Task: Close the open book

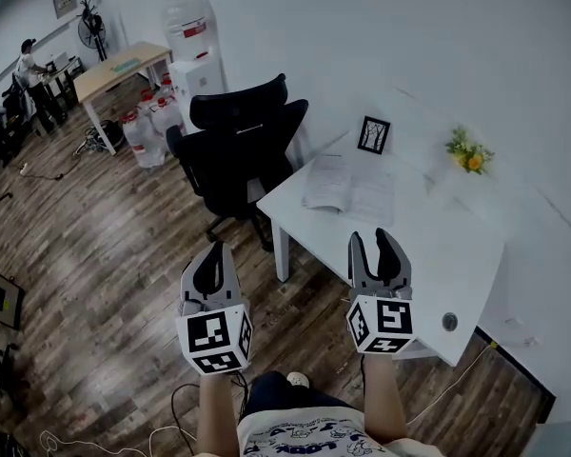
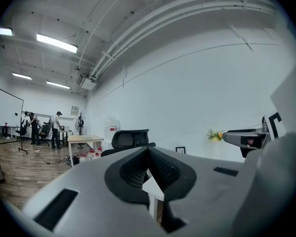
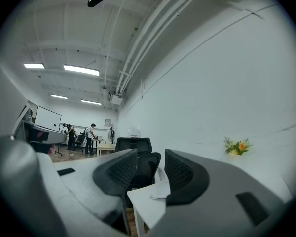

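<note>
Lying open, the book (image 1: 350, 187) sits ahead of the right claw (image 1: 371, 238), untouched.

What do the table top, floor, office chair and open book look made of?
Table: smooth white matte top, likely laminate or painted board; no grain shows.
Floor: brown planks with grain and a soft sheen, wood or wood-look laminate.
Chair: black, dull, probably fabric or mesh on plastic; too small to tell.
Book: white paper pages, lying open and flat.
</note>
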`<state>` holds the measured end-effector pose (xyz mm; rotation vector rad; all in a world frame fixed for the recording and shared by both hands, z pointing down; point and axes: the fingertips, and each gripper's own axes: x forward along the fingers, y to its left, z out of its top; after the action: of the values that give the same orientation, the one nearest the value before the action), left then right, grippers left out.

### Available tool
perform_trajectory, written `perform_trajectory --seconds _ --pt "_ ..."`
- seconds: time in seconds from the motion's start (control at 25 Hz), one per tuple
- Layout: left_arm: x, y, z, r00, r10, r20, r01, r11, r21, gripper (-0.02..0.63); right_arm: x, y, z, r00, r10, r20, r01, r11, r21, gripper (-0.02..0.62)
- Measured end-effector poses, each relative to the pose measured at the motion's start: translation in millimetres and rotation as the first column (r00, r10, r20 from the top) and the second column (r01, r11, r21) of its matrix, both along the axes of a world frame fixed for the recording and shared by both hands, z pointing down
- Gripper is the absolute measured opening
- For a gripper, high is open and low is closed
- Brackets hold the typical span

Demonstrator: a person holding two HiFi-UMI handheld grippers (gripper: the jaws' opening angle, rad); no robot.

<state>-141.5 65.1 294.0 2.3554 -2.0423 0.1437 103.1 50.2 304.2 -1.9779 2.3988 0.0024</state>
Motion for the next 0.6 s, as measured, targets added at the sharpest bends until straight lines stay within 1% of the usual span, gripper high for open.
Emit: perform_trajectory --seconds 0.2,0.36,0.6 --pt "3 -17 9 1.0 -0.009 0.001 0.009 1.0 -0.017 0.023 3 -16 9 1.0 -0.007 0.004 0.007 1.0 -0.015 0.165" --pt "7 -33 17 1.0 -0.001 -0.001 0.001 0.999 -0.034 0.023 5 -30 21 1.0 -0.002 0.005 0.002 0.999 -0.038 0.165" --pt "8 -73 26 1.0 0.014 -0.001 -0.014 0.999 -0.045 0.023 7 -67 28 1.0 0.014 -0.002 -0.014 0.999 -0.047 0.165"
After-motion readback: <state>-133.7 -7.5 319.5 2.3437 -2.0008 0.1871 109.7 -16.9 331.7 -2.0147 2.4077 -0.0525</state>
